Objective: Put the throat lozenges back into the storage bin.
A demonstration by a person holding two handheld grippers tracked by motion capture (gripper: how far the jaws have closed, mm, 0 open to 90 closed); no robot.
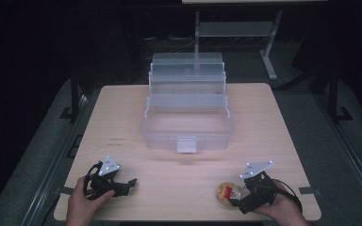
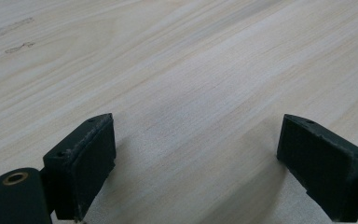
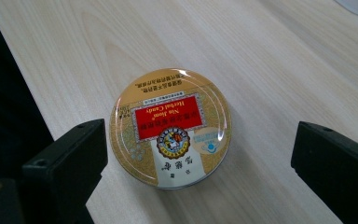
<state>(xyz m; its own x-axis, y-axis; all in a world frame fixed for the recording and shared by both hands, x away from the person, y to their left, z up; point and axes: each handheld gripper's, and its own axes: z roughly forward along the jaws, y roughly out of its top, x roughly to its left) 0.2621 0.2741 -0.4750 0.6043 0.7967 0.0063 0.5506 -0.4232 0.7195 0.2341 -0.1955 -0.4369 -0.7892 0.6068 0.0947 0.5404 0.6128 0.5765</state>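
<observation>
- Standing at centre of the pale wooden table (image 1: 122,122): a clear plastic tiered organiser box (image 1: 187,108), trays fanned open and stepped toward the far edge, front latch facing the person. All positions below ref. this box.
- Round gold candy tin w/ red label (image 3: 171,127): lies flat, lid up, near-right of the box, close to the table's near edge. High view shows same tin (image 1: 229,193).
- Right gripper (image 1: 239,201): near-right of box, held in the person's right hand (image 1: 283,211), grey three-cornered plate on top. Jaws spread wide. In right gripper view the tin sits between the two black jaws, nearer one jaw, not clamped; contact w/ that jaw can't be confirmed.
- Left gripper (image 1: 128,183): near-left of box, held in the left hand (image 1: 82,205). Jaws released, wide apart; bare tabletop between them, nothing gripped.
- Faint dark marks (image 1: 116,140) on the wood, just left of box front.
</observation>
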